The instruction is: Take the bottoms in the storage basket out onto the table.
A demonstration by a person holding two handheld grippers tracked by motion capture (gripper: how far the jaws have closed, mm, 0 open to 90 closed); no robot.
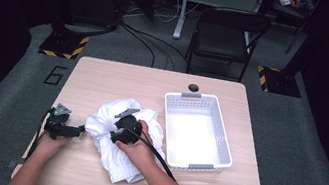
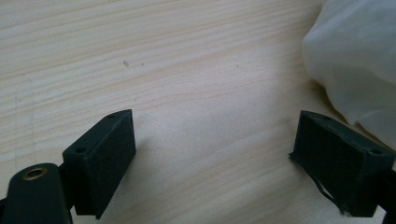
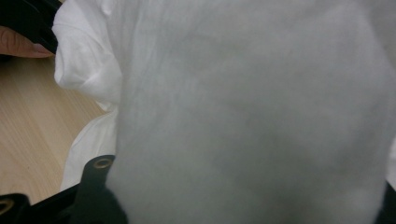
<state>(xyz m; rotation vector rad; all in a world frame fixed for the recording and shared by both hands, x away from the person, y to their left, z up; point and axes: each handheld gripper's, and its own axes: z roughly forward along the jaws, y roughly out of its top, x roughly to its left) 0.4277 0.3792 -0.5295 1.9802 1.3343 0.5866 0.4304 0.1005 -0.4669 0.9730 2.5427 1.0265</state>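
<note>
Two grippers, left gripper (image 1: 79, 130), right gripper (image 1: 115, 134); one white cloth (image 1: 113, 157), one basket (image 1: 224, 138)

Bare table (image 1: 104, 77) behind cloth heap (image 1: 115, 165) passable; white basket (image 1: 224, 148) blocks right side.
</note>
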